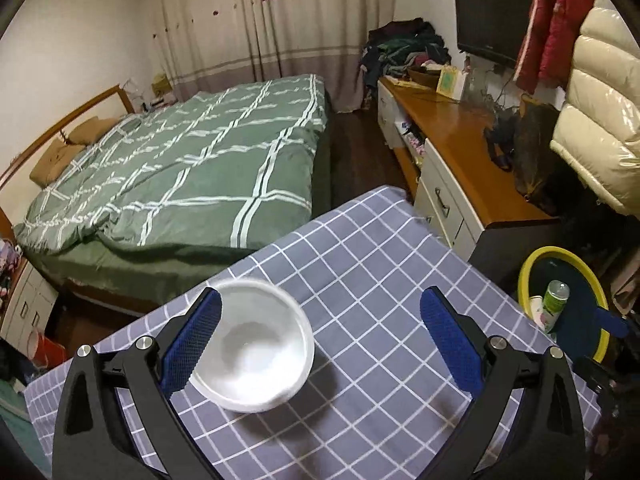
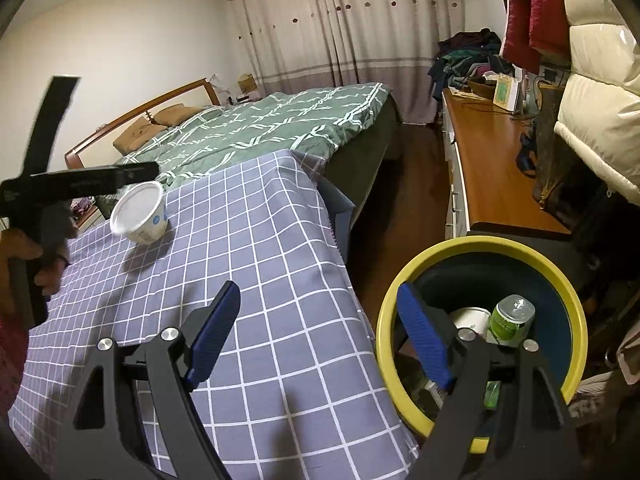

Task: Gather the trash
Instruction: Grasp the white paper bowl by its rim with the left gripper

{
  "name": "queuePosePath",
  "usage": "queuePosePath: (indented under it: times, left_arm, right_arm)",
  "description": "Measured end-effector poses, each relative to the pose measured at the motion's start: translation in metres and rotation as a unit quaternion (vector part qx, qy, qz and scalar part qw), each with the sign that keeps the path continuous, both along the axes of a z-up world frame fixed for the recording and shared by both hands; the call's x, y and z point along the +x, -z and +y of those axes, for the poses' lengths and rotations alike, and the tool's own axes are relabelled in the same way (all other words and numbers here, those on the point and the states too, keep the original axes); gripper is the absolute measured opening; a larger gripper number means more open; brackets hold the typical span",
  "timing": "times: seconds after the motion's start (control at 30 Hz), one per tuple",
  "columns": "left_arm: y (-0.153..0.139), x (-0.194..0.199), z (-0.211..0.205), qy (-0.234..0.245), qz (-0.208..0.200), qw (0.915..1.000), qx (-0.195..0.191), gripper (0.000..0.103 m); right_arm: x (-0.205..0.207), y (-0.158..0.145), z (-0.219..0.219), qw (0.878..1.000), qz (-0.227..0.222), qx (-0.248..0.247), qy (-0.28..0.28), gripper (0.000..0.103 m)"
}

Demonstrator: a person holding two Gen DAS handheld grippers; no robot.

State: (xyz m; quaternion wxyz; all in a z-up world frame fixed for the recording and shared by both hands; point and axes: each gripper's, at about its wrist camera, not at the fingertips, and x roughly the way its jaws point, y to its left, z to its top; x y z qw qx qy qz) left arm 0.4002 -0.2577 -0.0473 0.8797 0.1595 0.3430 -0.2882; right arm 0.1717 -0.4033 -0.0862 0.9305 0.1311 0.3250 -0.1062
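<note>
A white plastic cup (image 1: 256,344) lies tipped on the checked tablecloth (image 1: 380,264), its empty mouth facing the left wrist camera. My left gripper (image 1: 320,296) is open wide around it, the cup close against the left blue pad (image 1: 192,336) and far from the right one. The right wrist view shows the same cup (image 2: 140,212) leaning on the cloth under the left gripper (image 2: 80,184), which a hand (image 2: 24,256) holds. My right gripper (image 2: 318,290) stands open and empty, one finger over the table edge, the other over the yellow-rimmed bin (image 2: 480,242).
The bin (image 1: 560,249) stands on the floor right of the table and holds a green bottle (image 2: 512,320) and a white cup (image 2: 470,320). A bed (image 1: 180,168) lies beyond the table; a wooden dresser (image 1: 460,148) and hanging coats are at the right.
</note>
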Motion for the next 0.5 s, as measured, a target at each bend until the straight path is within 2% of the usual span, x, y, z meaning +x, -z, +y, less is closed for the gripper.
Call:
queuePosePath:
  times: [0.13,0.37,0.5]
  left_arm:
    - [-0.003,-0.014,0.029,-0.006,-0.016,0.9998,-0.005,0.098]
    - [0.04,-0.019,0.066,-0.038,0.048,0.9979,0.022,0.098]
    - [0.058,-0.007,0.062,-0.058,0.052,0.9964,0.035,0.098]
  right_arm:
    - [0.0,-0.001,-0.001,1.0,0.001,0.003,0.0,0.076]
    - [0.004,-0.001,-0.001,1.0,0.005,0.005,-0.001,0.076]
    - [0.005,0.001,-0.001,1.0,0.009,0.002,-0.001,0.076]
